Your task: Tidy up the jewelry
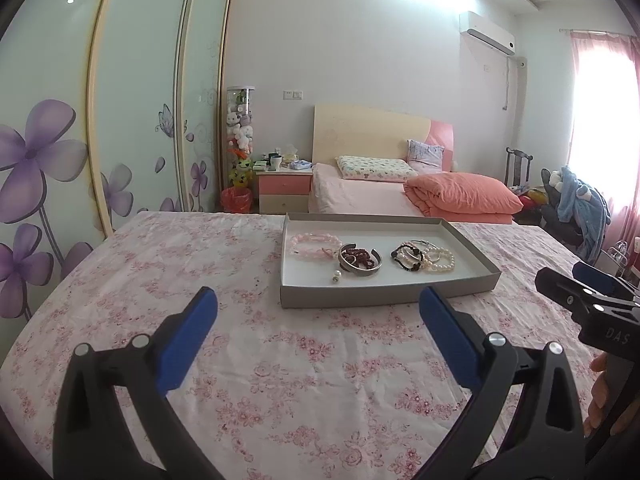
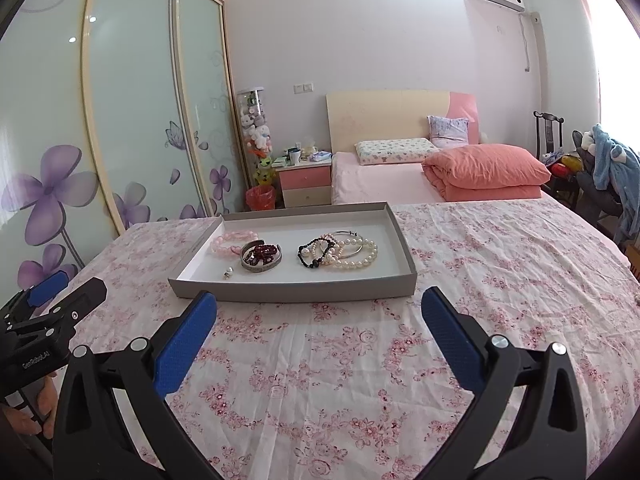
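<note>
The left tongs (image 1: 318, 306) and right tongs (image 2: 320, 308) hover with jaws wide apart, empty, over the floral tablecloth (image 2: 340, 360). Beyond them the grey tray (image 2: 296, 290) holds, left to right, a pink bead bracelet (image 2: 230, 240), silver cuff (image 2: 262, 264), black beads (image 2: 314, 258) and pearl bracelets (image 2: 360, 254).

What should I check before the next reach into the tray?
1. Left gripper open, nothing between its jaws: ok.
2. Right gripper open, nothing between its jaws: ok.
3. Tray flat on the cloth, ahead of both grippers: ok.
4. Pink bracelet lies clear of the others: ok.
5. Pearl bracelet separate from the black bracelet: not ok, they overlap.
6. Small pearl piece type: cannot tell.
</note>
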